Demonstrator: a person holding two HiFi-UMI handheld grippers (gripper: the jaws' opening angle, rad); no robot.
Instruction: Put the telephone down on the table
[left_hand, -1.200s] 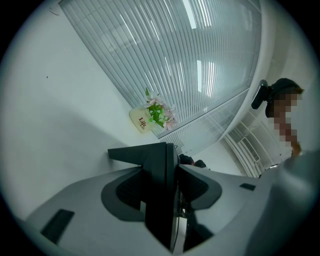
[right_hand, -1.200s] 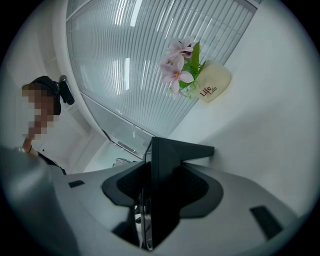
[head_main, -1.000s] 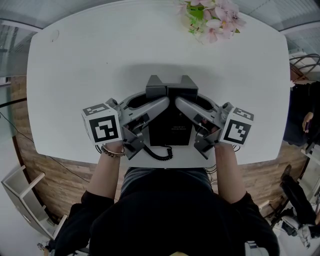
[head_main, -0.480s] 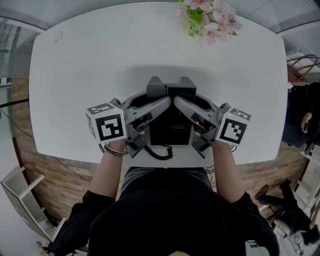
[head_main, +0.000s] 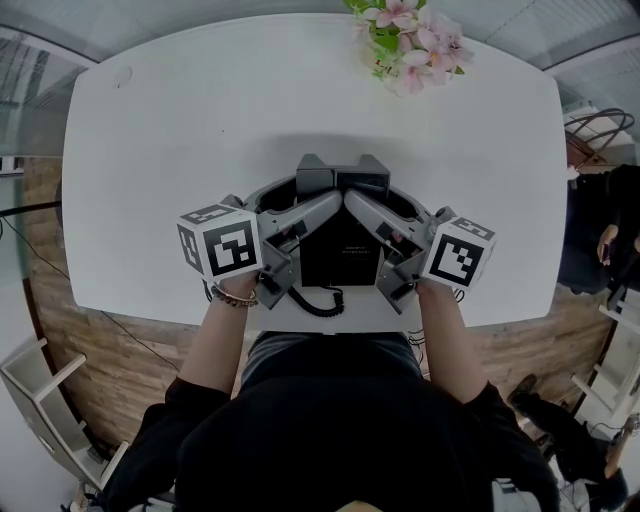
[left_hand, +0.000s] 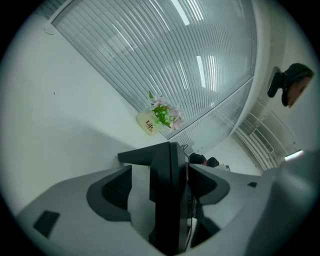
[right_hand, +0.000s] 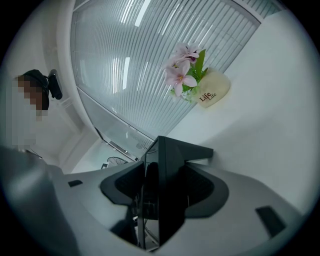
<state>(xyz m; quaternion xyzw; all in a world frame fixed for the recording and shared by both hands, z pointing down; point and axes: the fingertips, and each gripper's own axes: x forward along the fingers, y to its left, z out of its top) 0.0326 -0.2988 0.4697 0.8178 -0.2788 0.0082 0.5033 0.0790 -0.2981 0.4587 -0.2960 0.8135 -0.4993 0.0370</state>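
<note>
black telephone flat on the white table, middle of the table's near edge, left gripper jaws just popped open, telephone between them with a gap, right gripper jaws just easing apart too, pads hugging the telephone's sides

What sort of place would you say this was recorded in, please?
Most likely an office or meeting room: there is a large white table with rounded corners, a black desk telephone, slatted window blinds behind, and a small pot of pink flowers at the table's far edge.
</note>
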